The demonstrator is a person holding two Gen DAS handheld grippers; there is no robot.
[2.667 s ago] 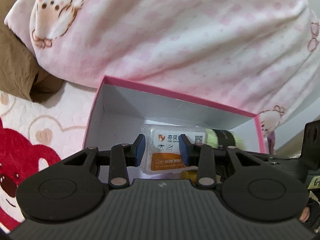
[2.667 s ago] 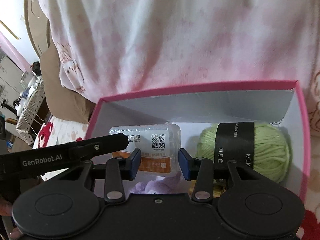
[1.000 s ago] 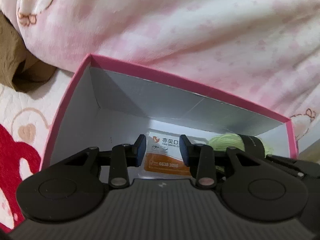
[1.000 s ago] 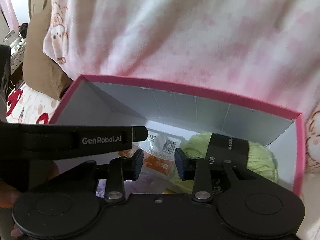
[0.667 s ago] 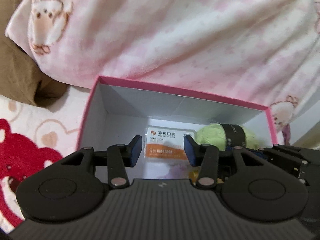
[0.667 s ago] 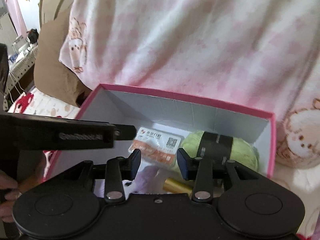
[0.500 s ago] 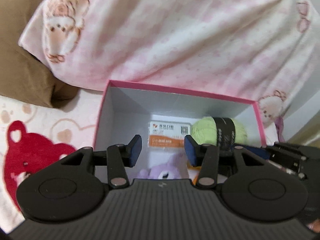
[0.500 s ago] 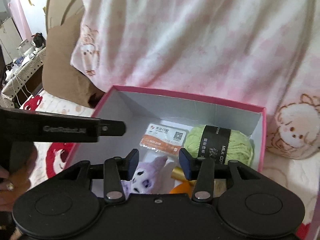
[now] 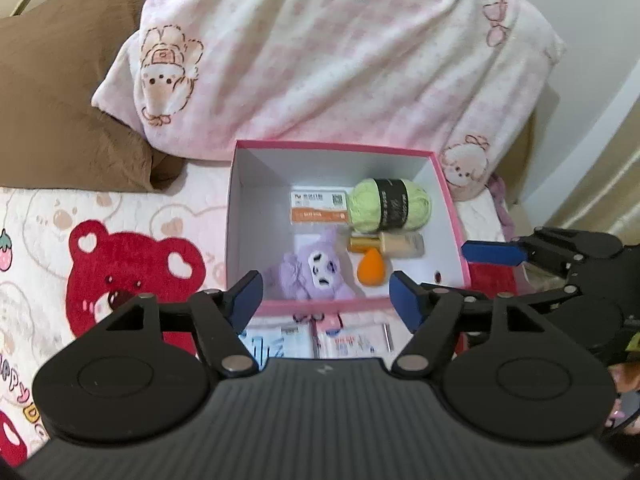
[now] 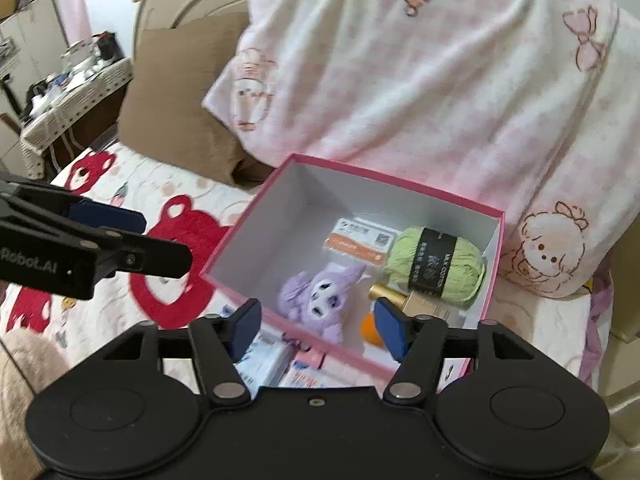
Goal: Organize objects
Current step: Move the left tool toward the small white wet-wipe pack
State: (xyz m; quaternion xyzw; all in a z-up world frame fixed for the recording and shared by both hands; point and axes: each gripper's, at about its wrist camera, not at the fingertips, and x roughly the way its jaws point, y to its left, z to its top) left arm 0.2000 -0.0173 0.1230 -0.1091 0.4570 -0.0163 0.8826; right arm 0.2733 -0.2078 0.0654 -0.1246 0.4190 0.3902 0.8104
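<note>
My left hand-held gripper [image 9: 326, 294] has just been opening, nothing between its pads. Pink box [image 9: 448, 200] holds packet [image 9: 318, 208], yarn [image 9: 390, 204], plush [image 9: 310, 270] (sponge [image 10: 369, 334] partly hidden). Right hand-held gripper [image 10: 318, 326] likewise opening, empty.

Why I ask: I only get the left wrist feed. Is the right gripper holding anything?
Observer: No. In the right wrist view the right gripper is open over the near wall of the pink box. Its jaws have just been opening, with nothing between them.
Operator: What's past the brown pillow, further left?
Observer: A cluttered side table under a patterned cloth, beyond the brown pillow and outside your frame.
</note>
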